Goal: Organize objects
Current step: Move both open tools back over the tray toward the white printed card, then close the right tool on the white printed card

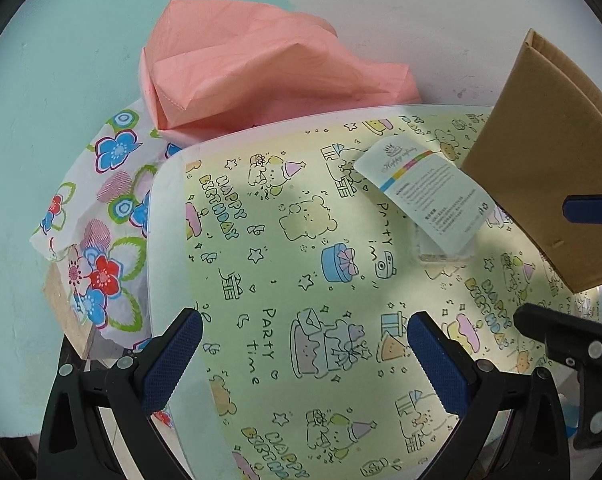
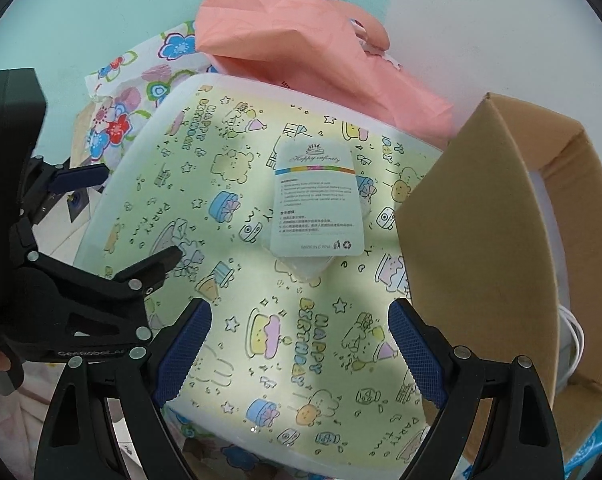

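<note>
Both left tongs (image 1: 305, 354) and right tongs (image 2: 299, 346) hover spread above the pale-green birthday-print plastic pack (image 2: 261, 208), seemingly lining up a two-sided lift toward the open brown cardboard box (image 2: 497, 240)

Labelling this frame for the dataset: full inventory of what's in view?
birthday sheet: 1, pale yellow with cartoon print, centre, under both grippers
card: 1, white with rainbow stripe, lying on the sheet
pink bag: 1, salmon, behind the sheet
floral paper: 1, white with blue and red flowers, left of the sheet
box: 1, brown cardboard, open, right side
white cable: 1, inside the box
left gripper: black, blue pads, open over the sheet
right gripper: same, open
</note>
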A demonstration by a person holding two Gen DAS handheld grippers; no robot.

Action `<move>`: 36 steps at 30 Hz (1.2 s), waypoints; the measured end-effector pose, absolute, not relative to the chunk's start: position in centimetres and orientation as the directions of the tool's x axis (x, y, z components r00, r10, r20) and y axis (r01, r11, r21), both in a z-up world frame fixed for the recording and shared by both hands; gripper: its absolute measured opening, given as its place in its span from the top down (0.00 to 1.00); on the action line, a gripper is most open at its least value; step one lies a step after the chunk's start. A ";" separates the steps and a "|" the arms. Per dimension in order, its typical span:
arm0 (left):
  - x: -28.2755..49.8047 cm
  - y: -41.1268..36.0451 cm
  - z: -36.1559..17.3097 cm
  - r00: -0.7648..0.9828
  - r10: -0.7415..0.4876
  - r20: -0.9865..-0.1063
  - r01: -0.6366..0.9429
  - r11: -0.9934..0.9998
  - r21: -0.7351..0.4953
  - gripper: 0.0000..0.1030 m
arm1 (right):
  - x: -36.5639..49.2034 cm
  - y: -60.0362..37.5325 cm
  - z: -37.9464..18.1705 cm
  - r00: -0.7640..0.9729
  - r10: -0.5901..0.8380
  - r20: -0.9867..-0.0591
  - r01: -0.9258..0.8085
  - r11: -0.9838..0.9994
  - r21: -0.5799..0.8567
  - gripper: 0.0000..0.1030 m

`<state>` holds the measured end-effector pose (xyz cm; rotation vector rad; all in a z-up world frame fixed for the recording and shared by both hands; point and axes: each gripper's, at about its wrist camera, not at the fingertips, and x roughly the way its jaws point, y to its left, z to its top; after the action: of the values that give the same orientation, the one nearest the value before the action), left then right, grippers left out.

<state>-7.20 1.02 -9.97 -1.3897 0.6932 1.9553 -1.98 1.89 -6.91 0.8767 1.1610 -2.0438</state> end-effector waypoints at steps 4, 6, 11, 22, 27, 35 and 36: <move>-7.8 1.2 -10.6 -0.232 0.200 -0.952 -0.741 -0.670 0.039 0.00 | -3.2 1.1 -7.2 -0.584 -0.187 -0.790 0.773 -0.426 -0.470 0.11; -8.1 1.2 -11.0 -0.225 0.202 -0.953 -0.737 -0.675 0.031 0.00 | -3.8 0.7 -7.4 -0.588 -0.182 -0.788 0.769 -0.427 -0.475 0.11; -9.0 1.4 -11.8 -0.226 0.187 -0.956 -0.726 -0.687 0.037 0.00 | -5.1 -0.6 -8.1 -0.571 -0.178 -0.802 0.779 -0.426 -0.460 0.11; -10.9 1.9 -13.3 -0.270 0.109 -0.957 -0.715 -0.688 0.124 0.01 | -6.9 -3.8 -9.1 -0.569 -0.178 -0.803 0.786 -0.405 -0.467 0.11; -11.3 1.5 -13.9 -0.251 0.098 -0.963 -0.715 -0.690 0.116 0.01 | -7.6 -5.1 -9.6 -0.594 -0.172 -0.786 0.774 -0.390 -0.500 0.11; -11.6 1.3 -13.9 -0.244 0.104 -0.964 -0.717 -0.688 0.107 0.01 | -8.7 -7.0 -10.4 -0.628 -0.171 -0.759 0.752 -0.383 -0.537 0.12; -11.6 1.2 -13.9 -0.241 0.106 -0.965 -0.717 -0.689 0.104 0.01 | -8.8 -7.2 -10.4 -0.630 -0.174 -0.756 0.751 -0.384 -0.538 0.13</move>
<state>-11.63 1.24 -13.91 -1.4722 0.7466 1.9767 -8.80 -7.15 -10.38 0.8188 1.2413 -2.0511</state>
